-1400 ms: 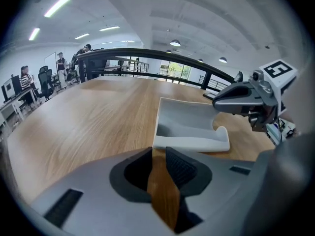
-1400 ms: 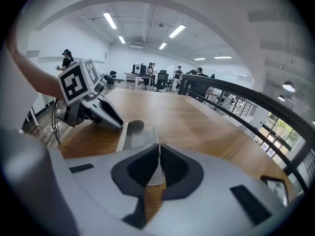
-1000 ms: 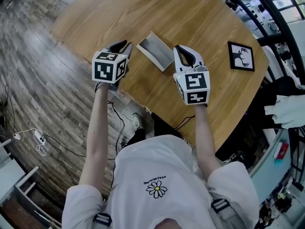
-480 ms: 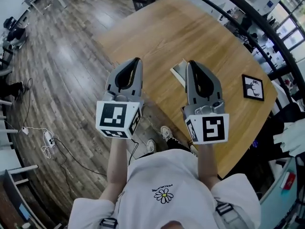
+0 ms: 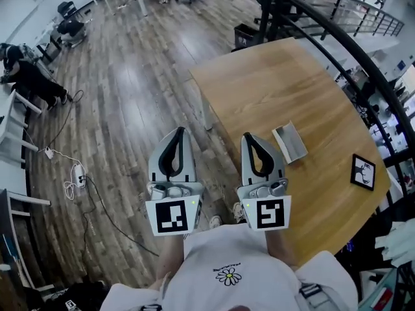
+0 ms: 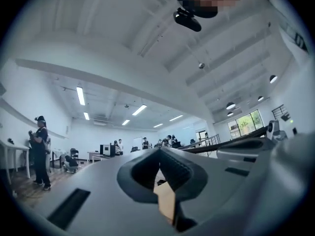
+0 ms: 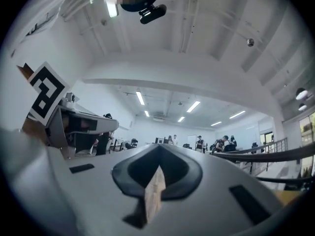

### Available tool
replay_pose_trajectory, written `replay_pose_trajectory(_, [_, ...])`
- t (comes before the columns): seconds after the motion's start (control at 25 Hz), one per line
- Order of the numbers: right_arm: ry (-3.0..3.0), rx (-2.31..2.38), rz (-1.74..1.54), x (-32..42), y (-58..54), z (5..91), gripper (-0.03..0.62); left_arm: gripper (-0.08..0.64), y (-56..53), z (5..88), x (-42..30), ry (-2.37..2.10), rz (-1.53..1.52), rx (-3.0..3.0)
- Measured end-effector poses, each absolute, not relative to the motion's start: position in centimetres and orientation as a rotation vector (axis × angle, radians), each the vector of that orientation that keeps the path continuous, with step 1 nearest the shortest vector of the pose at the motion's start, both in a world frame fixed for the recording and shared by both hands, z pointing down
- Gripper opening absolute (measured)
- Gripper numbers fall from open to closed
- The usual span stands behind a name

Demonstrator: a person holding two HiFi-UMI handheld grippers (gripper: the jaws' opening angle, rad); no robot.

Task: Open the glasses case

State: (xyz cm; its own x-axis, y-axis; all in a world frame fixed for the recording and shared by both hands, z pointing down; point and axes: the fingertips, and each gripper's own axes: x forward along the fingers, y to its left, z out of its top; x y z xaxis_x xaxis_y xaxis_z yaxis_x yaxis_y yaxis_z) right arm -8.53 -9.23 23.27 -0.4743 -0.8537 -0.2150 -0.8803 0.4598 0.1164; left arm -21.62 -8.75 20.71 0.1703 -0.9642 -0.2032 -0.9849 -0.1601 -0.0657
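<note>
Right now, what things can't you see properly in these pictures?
Grey rectangular glasses case on the light wooden table: head view, too small to tell what is inside.
Black-framed square picture: head view, too small to read its drawing.
Both gripper views: they look across the room, so the case does not show.
</note>
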Motion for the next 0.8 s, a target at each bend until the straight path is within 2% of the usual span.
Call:
replay_pose_trajectory(0.24, [2.658,-1.485,0.346,-11.1,-9.3,24.1,0.008,0.017,-8.0,22.6,-24.6,2.024,0.15,-2.21])
replay_pose_trajectory(0.8, [2.671,-1.473,0.325,-10.6,-8.9,24.1,0.008,0.017,-7.5,22.6,-24.6,2.059,0.192,-2.188])
